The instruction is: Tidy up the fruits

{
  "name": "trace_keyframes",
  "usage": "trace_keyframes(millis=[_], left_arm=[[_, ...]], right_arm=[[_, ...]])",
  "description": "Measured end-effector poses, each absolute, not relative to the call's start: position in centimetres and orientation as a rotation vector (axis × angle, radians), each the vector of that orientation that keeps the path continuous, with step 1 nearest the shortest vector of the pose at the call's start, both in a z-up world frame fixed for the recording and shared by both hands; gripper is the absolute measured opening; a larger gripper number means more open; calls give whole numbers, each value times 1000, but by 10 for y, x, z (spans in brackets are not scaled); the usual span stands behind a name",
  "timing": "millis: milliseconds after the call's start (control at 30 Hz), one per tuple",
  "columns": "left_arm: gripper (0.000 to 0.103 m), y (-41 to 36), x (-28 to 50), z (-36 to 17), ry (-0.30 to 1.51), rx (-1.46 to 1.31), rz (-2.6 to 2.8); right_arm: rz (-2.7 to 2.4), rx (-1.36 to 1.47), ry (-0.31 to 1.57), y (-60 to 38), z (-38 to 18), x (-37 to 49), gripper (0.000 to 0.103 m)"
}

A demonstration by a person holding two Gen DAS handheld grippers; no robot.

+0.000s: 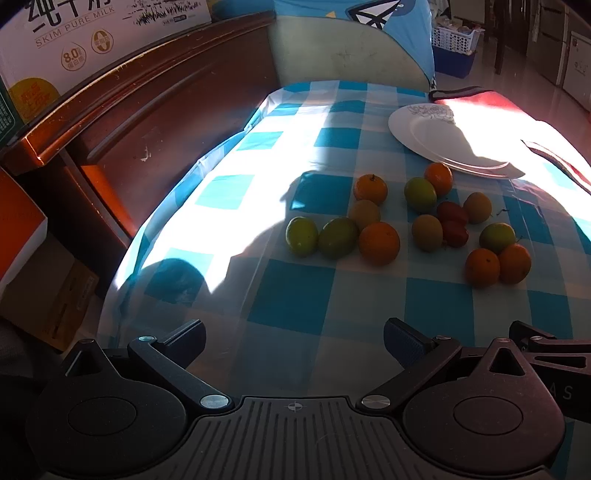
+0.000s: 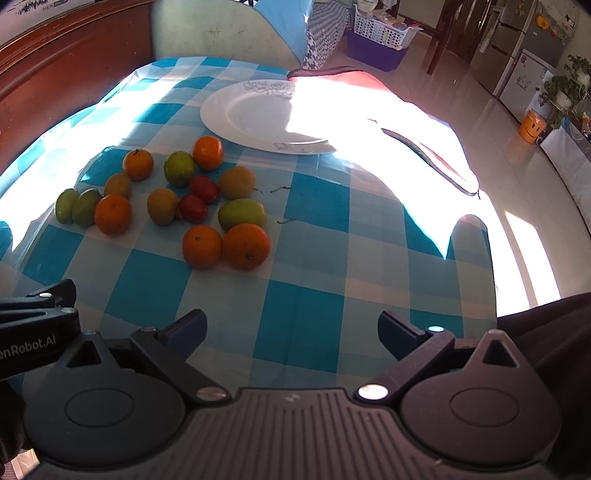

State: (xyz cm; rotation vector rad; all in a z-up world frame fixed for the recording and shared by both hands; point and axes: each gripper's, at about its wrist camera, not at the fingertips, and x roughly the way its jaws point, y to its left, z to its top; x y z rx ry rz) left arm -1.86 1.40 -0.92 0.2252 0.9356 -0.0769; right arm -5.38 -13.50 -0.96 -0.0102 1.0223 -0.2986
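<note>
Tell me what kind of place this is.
Most likely a home's living or dining area. A blue checked tablecloth covers the table, with loose fruit beside a white plate. Past it, a refrigerator covered in stickers, potted plants and a laundry-style basket stand on a glossy tiled floor.

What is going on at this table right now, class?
A person holds two grippers, left gripper and right gripper, both open and empty above a checked tablecloth. Small oranges, green fruits and red ones lie loose beside an empty white plate. No sorting has started.
</note>
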Motion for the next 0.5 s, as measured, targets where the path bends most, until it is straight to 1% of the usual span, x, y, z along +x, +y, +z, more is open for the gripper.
trace_keyframes(millis=[367,500], left_arm=[[102,7,-17,-8,946,225,-118],[103,7,-14,0,944,206,-167]], right_arm=[[-306,13,1019,-143,-11,-54,99],[-276,36,1003,-150,-6,-55,99]])
